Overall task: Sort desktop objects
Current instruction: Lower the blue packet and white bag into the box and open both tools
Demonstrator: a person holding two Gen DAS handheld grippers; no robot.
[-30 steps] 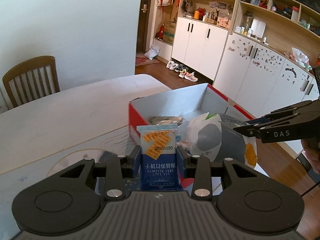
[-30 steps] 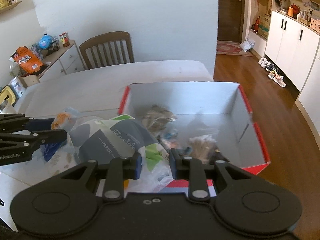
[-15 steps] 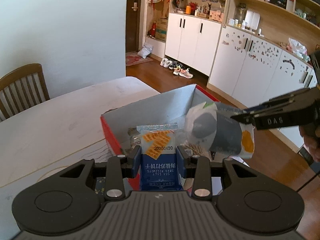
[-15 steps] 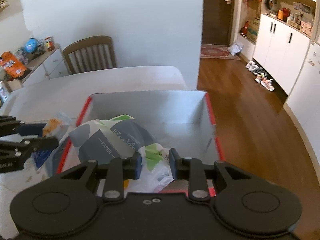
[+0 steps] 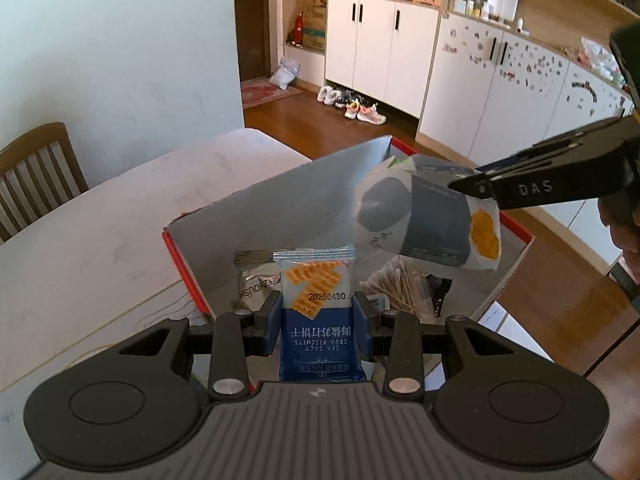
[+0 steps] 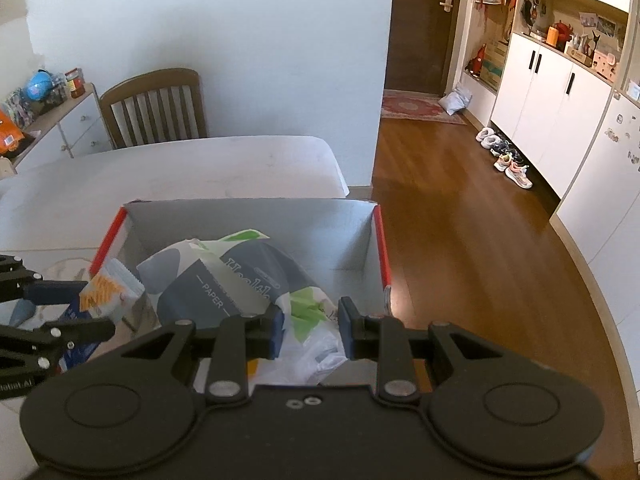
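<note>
A red-edged cardboard box (image 5: 280,200) stands open on the white table (image 5: 100,232). My left gripper (image 5: 316,316) is shut on a blue soda biscuit packet (image 5: 314,292) and holds it over the box's near left corner. My right gripper (image 6: 310,330) is shut on a grey-and-white tissue paper pack (image 6: 236,280) and holds it above the box (image 6: 344,236). The pack also shows in the left wrist view (image 5: 424,220), hanging from the right gripper's fingers (image 5: 520,184). The biscuit packet (image 6: 106,290) shows at the left of the right wrist view.
Inside the box lie a bag of cotton swabs (image 5: 396,284) and a silver packet (image 5: 256,284). A wooden chair (image 6: 154,108) stands at the table's far side. The table ends just beyond the box; wooden floor (image 6: 460,208) and white cabinets (image 5: 384,44) lie to the right.
Both grippers have moved toward the box with their loads. The biscuit packet and the tissue pack now hang over the box interior; both grips are unchanged.
</note>
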